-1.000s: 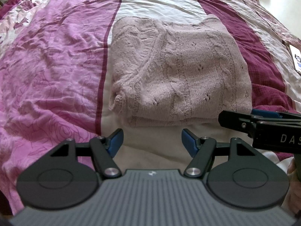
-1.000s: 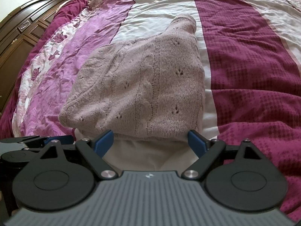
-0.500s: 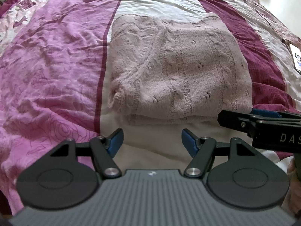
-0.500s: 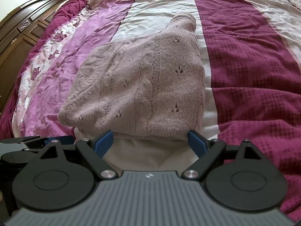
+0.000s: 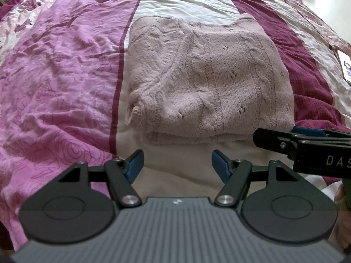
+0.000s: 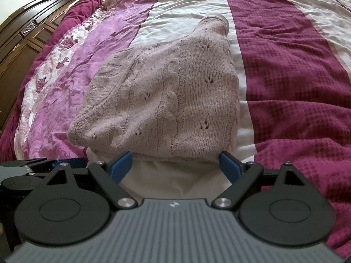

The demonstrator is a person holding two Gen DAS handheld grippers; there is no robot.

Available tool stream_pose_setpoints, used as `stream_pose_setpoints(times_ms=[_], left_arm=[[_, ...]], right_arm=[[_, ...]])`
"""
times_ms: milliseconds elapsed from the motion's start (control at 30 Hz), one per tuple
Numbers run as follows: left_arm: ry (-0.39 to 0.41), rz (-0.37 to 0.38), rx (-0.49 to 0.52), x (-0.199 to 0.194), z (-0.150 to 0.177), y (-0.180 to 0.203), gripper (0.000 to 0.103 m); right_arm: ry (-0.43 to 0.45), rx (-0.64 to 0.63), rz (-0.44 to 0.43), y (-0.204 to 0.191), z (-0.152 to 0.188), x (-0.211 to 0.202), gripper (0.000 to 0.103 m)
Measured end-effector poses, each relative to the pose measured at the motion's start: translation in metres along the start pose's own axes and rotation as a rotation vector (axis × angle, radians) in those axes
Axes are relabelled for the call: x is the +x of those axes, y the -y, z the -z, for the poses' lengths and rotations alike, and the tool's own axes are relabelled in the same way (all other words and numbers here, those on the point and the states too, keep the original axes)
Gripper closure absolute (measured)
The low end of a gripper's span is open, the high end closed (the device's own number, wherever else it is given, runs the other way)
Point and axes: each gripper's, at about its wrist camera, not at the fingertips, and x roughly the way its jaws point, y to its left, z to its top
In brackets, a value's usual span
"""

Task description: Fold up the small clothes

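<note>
Sweater [image 5: 208,83] folded on bedspread [image 5: 61,76]; both tools spread, empty.

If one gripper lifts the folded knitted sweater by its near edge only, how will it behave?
The sweater is probably floppy: it is soft cable knit that sags over the bedspread. Its stacked layers at the near edge would likely separate and unfold. It seems unlikely to slip, since the yarn looks fuzzy.
</note>
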Motion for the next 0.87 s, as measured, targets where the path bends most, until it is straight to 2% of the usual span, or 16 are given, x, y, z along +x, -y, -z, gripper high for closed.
stream_pose_setpoints(times_ms=[867], left_arm=[[0.0,0.0,0.007,-0.0002,0.0004,0.0011,0.033]], right_arm=[[-0.001,0.0,0.0,0.0005,-0.0002,-0.0001,0.012]])
